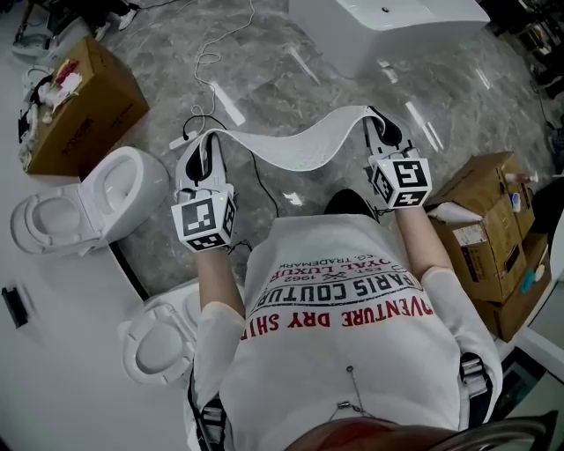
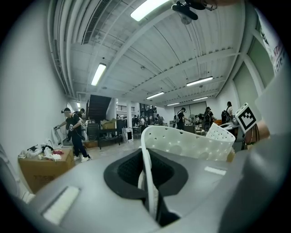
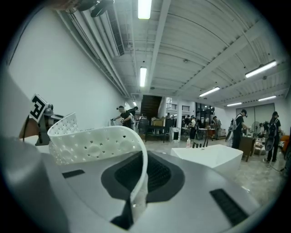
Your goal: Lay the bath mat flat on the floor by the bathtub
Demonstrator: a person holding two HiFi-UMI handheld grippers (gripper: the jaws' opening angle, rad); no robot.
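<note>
Strip lights (image 3: 144,76) shine over marble floor (image 1: 291,97), toilets (image 1: 88,207) and cardboard boxes (image 1: 84,101).

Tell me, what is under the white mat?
The mat hangs in the air, pinched by the left gripper and the right gripper. Below it lies grey marble floor with a black cable. The strip of floor right behind the sagging mat is covered.

Grey marble floor (image 1: 176,44) (glossy) carries toilet (image 1: 97,203), cardboard box (image 1: 84,110), bathtub (image 1: 388,22).
</note>
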